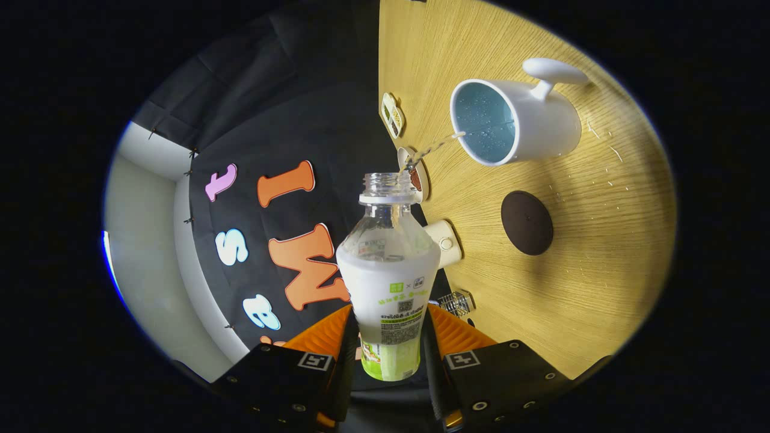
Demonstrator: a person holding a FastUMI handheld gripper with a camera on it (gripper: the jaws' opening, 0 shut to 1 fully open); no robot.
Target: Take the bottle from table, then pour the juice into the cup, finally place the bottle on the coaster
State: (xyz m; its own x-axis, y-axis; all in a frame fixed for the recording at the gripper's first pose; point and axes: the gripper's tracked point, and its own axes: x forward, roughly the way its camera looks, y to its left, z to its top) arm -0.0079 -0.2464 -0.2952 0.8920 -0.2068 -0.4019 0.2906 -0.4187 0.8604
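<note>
While both orange fingers (448, 329) of the gripper (390, 337) pinch the bottle (388, 282), tipped, a thin stream arcs into the cup (511, 120). Coaster (527, 222) lies near the cup, bare. Risk: stream grazes the cup's rim; slight wobble spills onto the table (589, 252).

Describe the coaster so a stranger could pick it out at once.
Start at the wooden table and find the white cup taking the stream from the bottle in the gripper. Beside the cup lies the coaster: the one flat, dark brown disc.
</note>
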